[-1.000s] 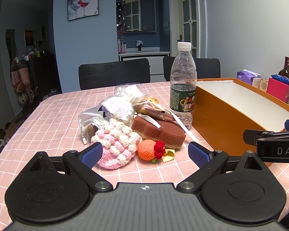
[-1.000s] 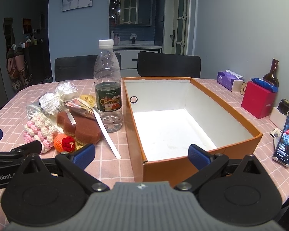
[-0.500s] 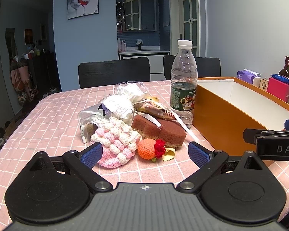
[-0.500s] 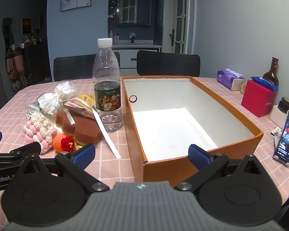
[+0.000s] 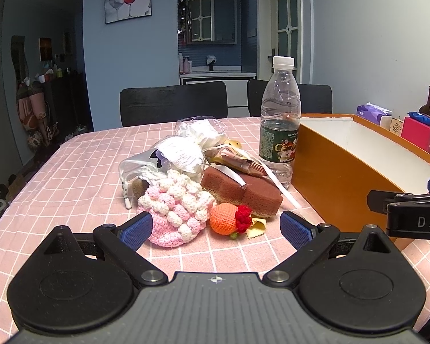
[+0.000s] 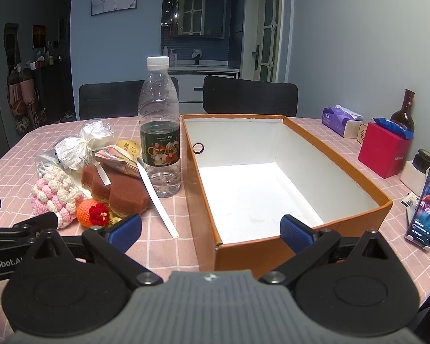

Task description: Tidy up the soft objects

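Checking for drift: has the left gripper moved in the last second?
Yes, slightly: the left gripper has edged forward; the crochet orange and water bottle sit marginally larger and nearer.

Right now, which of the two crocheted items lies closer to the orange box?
The orange crocheted ball with the red flower; the pink-and-white crocheted piece lies farther left.

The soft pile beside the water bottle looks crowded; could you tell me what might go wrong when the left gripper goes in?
1. The bottle stands upright right behind the sponge; a tug could topple it.
2. A white ribbon drapes over the sponge and could drag along.
3. The open left gripper faces both the pink crochet and the orange ball, which touch, so it might pinch both.
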The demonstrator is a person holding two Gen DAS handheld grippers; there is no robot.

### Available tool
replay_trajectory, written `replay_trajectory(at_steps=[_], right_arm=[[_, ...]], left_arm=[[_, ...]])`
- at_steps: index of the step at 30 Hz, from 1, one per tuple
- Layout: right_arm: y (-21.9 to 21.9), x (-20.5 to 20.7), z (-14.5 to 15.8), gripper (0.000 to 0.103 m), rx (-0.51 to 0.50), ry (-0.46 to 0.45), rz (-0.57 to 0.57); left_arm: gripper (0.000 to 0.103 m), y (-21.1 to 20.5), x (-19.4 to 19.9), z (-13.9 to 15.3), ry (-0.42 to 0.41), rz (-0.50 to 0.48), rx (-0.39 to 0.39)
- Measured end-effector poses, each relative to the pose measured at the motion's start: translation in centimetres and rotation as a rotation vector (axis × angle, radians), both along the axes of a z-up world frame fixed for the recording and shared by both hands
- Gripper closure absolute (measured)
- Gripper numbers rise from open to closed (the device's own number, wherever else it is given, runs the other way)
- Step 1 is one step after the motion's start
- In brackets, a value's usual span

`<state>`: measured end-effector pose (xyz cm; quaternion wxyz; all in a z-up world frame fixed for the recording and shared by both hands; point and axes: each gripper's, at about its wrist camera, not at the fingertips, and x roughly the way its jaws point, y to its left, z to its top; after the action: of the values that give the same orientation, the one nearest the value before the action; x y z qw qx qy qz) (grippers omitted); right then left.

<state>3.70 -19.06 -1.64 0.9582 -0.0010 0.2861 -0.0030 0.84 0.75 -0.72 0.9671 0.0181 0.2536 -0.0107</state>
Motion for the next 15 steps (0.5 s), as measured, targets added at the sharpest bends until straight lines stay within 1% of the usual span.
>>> replay_trajectory(at_steps=[15], right_arm=[[0.17, 0.12, -0.05, 0.002, -0.013, -0.002, -0.007]], left_arm=[[0.0, 0.77, 0.19, -0.26, 0.005, 0.01, -0.013]])
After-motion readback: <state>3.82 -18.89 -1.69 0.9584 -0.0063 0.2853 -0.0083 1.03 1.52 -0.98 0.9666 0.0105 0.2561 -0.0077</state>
